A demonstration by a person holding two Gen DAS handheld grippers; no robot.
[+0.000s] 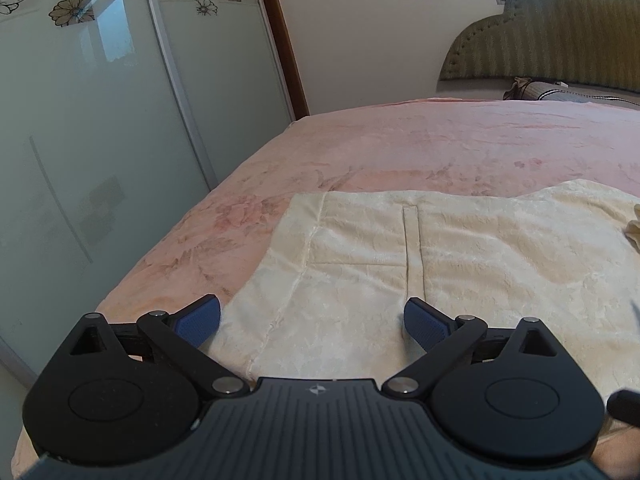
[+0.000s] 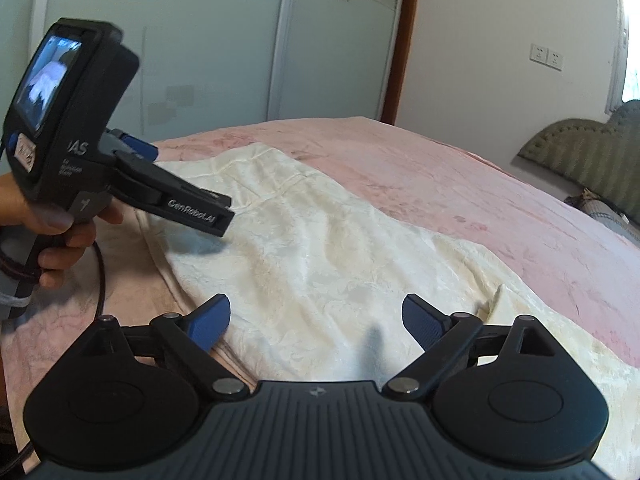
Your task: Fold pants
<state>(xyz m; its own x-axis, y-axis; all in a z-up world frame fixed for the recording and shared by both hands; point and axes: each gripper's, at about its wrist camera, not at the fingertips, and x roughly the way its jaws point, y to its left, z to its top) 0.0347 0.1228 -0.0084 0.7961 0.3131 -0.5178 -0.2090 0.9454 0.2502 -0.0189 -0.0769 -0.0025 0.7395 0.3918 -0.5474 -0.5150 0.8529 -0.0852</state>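
Both grippers, left gripper (image 1: 312, 318) and right gripper (image 2: 316, 320), hover with fingers spread over cream pants (image 1: 400, 264) lying on the pink bedspread (image 1: 440, 140). Only the right view shows the left hand (image 2: 48, 224). Bare bedspread surrounds the pants' far edges.

Pink bed (image 1: 400, 140), glass wardrobe (image 1: 100, 120), green headboard (image 1: 552, 40)

Bare blanket (image 1: 400, 136) beyond pants (image 1: 360, 260); wardrobe (image 1: 100, 120) borders left.
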